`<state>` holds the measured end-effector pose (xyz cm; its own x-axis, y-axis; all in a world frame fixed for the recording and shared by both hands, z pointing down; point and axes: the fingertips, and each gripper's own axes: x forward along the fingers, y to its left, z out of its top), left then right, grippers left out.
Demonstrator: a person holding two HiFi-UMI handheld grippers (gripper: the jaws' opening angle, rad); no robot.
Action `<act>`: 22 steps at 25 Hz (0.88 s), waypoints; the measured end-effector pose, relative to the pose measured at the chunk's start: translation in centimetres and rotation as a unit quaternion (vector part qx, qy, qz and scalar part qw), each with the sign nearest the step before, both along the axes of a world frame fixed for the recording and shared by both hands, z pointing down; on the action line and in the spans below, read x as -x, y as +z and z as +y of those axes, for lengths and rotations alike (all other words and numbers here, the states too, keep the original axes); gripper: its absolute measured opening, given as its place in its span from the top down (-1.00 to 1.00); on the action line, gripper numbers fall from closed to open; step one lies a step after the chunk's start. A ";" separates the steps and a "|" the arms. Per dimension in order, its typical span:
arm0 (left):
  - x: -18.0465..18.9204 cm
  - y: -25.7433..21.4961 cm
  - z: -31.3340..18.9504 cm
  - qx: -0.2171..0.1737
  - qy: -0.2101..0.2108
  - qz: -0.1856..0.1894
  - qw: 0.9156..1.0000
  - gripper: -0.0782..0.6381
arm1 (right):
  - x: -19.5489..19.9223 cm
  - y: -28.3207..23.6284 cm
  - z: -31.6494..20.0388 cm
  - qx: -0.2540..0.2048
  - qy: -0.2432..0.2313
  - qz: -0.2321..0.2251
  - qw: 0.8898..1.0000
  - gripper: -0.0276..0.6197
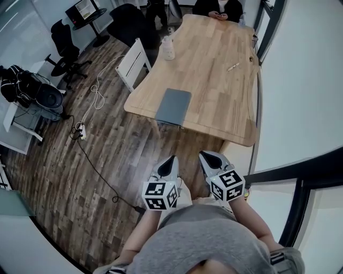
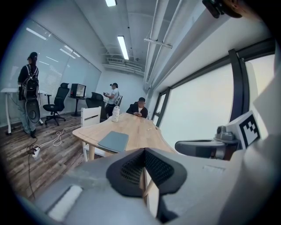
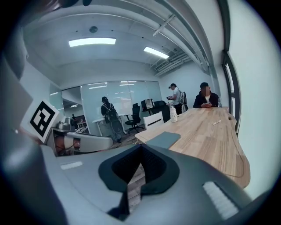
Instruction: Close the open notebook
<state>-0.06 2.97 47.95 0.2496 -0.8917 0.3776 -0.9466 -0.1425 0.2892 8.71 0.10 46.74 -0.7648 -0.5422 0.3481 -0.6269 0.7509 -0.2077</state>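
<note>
A grey-blue notebook (image 1: 173, 106) lies flat with its cover up near the front edge of the wooden table (image 1: 214, 80). It also shows in the left gripper view as the notebook (image 2: 114, 140) and in the right gripper view as the notebook (image 3: 163, 139). My left gripper (image 1: 170, 159) and right gripper (image 1: 206, 155) hang side by side close to my body, over the floor and short of the table. Both point toward the table. The left gripper (image 2: 144, 151) has its jaws together with nothing in them. So does the right gripper (image 3: 140, 148).
A white bottle (image 1: 168, 48) and a pen (image 1: 233, 67) lie farther up the table. A person (image 1: 217, 6) sits at its far end. A white chair (image 1: 134, 63) stands at the table's left side. Cables (image 1: 96, 93) trail over the wood floor, and a window wall runs along the right.
</note>
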 end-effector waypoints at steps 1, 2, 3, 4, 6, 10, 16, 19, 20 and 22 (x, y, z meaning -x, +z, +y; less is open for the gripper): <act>-0.2 0.0 0.3 0.000 0.001 0.000 1.000 0.77 | -0.3 -0.1 0.3 0.000 0.003 -0.002 1.000 0.91; -0.3 0.0 0.6 -0.001 0.001 0.000 1.000 0.77 | -0.6 -0.2 0.6 -0.001 0.006 -0.005 1.000 0.91; -0.4 0.0 0.9 -0.001 0.001 0.000 1.000 0.77 | -0.8 -0.2 0.8 -0.001 0.008 -0.006 1.000 0.91; -0.5 0.0 1.1 -0.002 0.001 0.000 1.000 0.77 | -1.1 -0.2 1.1 -0.002 0.010 -0.007 1.000 0.91; -0.6 0.0 1.6 -0.002 0.000 0.000 1.000 0.77 | -1.4 -0.1 1.5 -0.003 0.013 -0.009 1.000 0.91; -0.8 0.0 2.2 -0.003 -0.001 -0.001 1.000 0.77 | -1.7 -0.3 2.0 -0.006 0.013 -0.012 1.000 0.91; -0.8 -0.1 2.5 -0.006 0.000 -0.001 1.000 0.77 | -1.4 -0.6 2.3 -0.008 0.011 -0.017 1.000 0.91; -0.7 -0.2 2.5 -0.007 -0.001 -0.001 1.000 0.77 | -1.1 -0.8 2.4 -0.008 0.006 -0.026 1.000 0.91; -0.6 -0.2 2.5 -0.007 -0.002 -0.001 1.000 0.77 | -1.0 -0.9 2.4 -0.009 0.005 -0.026 1.000 0.91; -0.6 -0.2 2.6 -0.007 -0.003 -0.001 1.000 0.77 | -1.0 -1.0 2.4 -0.012 0.005 -0.023 1.000 0.91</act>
<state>0.49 5.54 47.74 0.2438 -0.8985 0.3651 -0.9481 -0.1417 0.2846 9.66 2.51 45.79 -0.7741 -0.5582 0.2986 -0.6248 0.7497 -0.2182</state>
